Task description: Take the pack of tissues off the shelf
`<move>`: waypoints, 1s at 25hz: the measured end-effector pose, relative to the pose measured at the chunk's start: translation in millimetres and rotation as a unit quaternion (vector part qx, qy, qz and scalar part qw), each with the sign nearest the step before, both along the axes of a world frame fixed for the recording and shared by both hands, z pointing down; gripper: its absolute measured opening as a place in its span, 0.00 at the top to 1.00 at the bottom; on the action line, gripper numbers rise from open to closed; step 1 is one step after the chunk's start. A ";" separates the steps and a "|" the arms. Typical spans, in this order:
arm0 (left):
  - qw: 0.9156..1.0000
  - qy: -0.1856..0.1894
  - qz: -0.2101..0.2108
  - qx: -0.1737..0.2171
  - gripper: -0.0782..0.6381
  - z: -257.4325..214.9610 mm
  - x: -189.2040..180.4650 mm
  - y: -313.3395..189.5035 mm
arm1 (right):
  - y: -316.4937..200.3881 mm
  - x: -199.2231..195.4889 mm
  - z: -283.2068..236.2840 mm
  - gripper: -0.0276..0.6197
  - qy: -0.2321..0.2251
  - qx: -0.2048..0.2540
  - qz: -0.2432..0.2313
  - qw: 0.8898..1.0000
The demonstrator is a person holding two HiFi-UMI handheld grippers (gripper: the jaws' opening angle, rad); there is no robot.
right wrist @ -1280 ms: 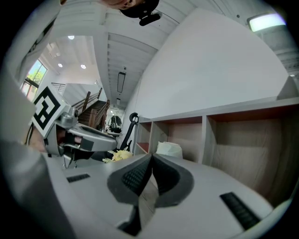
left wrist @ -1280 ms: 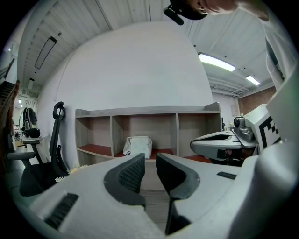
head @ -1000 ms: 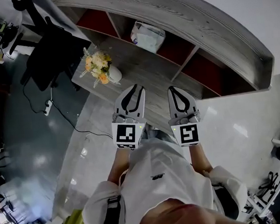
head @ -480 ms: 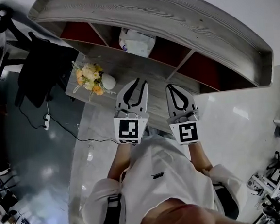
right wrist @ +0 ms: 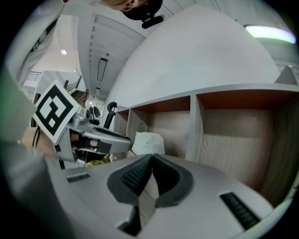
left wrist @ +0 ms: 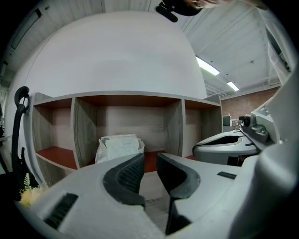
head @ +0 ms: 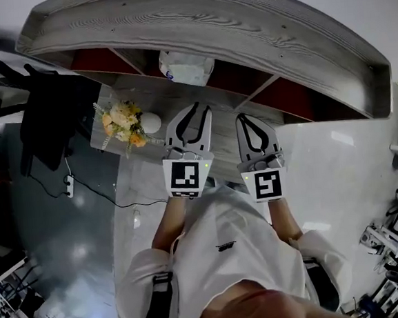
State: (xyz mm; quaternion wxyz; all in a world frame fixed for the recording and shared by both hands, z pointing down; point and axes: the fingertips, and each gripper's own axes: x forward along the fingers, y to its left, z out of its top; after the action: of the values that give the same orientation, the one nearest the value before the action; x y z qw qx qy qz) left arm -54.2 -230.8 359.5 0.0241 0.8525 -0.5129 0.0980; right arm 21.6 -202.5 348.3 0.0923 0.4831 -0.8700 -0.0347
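Jaws of left gripper (left wrist: 150, 158) apart, empty; of right gripper (right wrist: 152, 158) together; both abreast toward shelf (head: 208, 29).

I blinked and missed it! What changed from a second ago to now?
The person moved closer to the shelf, bringing both grippers nearer the pack of tissues. Nothing was grabbed or let go. The left gripper stays open, the right gripper shut, both empty.

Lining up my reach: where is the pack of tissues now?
In the head view, the pack of tissues sits in the shelf's middle compartment, toward its left divider, ahead of the left hand-held gripper.
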 end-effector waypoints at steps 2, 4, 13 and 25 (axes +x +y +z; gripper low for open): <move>1.000 -0.001 0.005 -0.002 0.76 1.4 1.1 -6.0 | -2.4 1.3 0.8 0.92 0.001 -0.001 0.008 1.000; 1.000 -0.003 0.009 -0.003 0.75 2.4 1.8 -11.8 | -4.9 2.8 2.3 0.92 0.002 -0.006 0.016 1.000; 1.000 -0.010 0.008 -0.020 0.69 13.6 -1.3 -36.1 | -15.5 4.3 6.1 0.92 0.003 -0.014 0.039 0.999; 1.000 -0.011 0.009 -0.024 0.67 19.3 3.4 -57.2 | -21.1 6.3 12.3 0.92 0.008 -0.023 0.055 0.998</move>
State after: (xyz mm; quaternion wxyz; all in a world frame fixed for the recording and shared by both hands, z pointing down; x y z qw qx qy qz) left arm -50.8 -288.0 378.8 0.0381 0.8549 -0.5033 0.1196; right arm 28.0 -223.6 360.6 0.1124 0.5275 -0.8420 -0.0134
